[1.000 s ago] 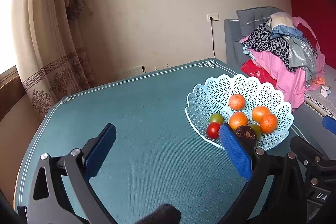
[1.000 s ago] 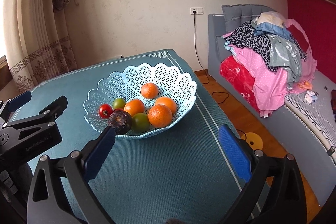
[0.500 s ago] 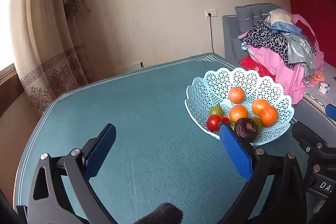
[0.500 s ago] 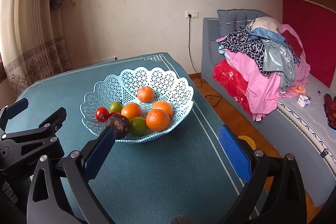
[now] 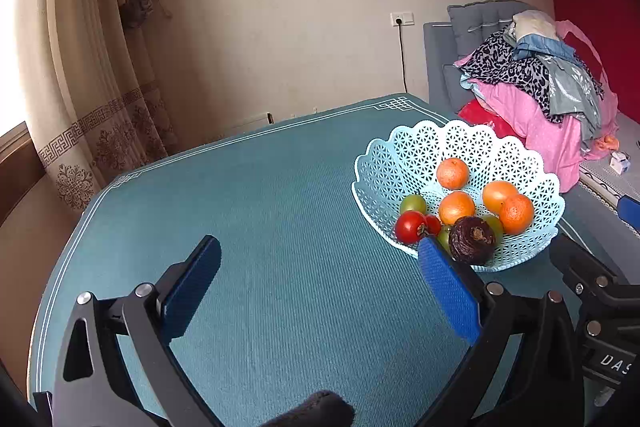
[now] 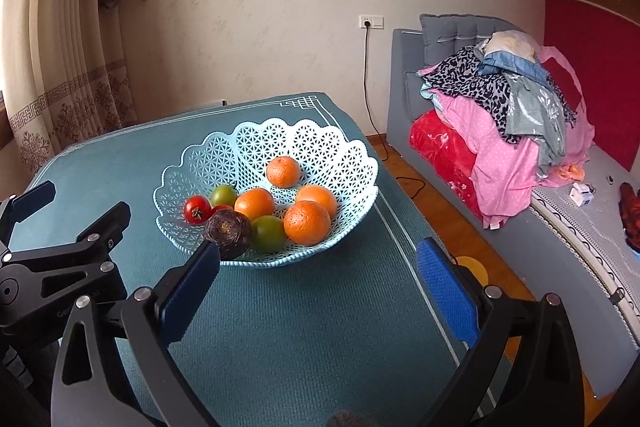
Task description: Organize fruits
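A pale blue lattice basket (image 5: 404, 163) (image 6: 320, 143) stands on the teal table. It holds several oranges (image 6: 307, 222), red tomatoes (image 5: 410, 226) (image 6: 197, 209), green fruits (image 6: 267, 233) and a dark wrinkled fruit (image 5: 471, 239) (image 6: 229, 227) at its near rim. My left gripper (image 5: 320, 269) hangs open above the bare cloth, left of the basket, with nothing in it. My right gripper (image 6: 320, 267) is open too, near the basket's front right, its left finger just short of the dark fruit.
The teal tablecloth (image 5: 260, 211) stretches wide to the left of the basket. The table's right edge (image 6: 404, 239) drops to a wooden floor. A grey sofa piled with clothes (image 6: 512, 99) stands at the right. Curtains (image 5: 80, 75) hang at the left.
Both grippers have drawn back a little from the basket and tilted up slightly, so the fruit sits lower and farther in each view. Neither has closed, and the fruit has not moved.
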